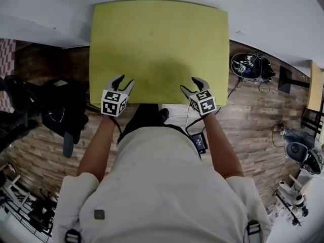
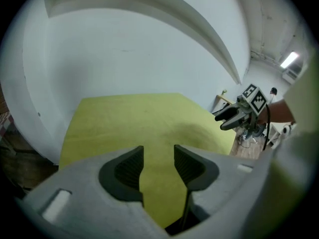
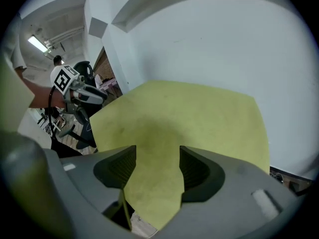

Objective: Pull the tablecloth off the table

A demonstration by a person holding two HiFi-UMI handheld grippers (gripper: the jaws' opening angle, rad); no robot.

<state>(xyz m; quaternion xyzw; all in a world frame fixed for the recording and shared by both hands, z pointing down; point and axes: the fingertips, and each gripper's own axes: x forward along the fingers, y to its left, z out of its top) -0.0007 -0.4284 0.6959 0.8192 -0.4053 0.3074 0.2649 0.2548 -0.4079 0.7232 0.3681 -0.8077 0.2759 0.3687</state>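
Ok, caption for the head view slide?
Left gripper and right gripper, jaws open, over near edge of yellow-green tablecloth.

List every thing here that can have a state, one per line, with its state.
Tablecloth: spread flat, not yet pulled off.
Left gripper: open, over the tablecloth's near edge, gripping nothing.
Right gripper: open, over the tablecloth's near edge, gripping nothing.

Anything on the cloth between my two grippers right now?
No. The head view shows only bare yellow-green tablecloth, faintly shadowed, between the left gripper and the right gripper.
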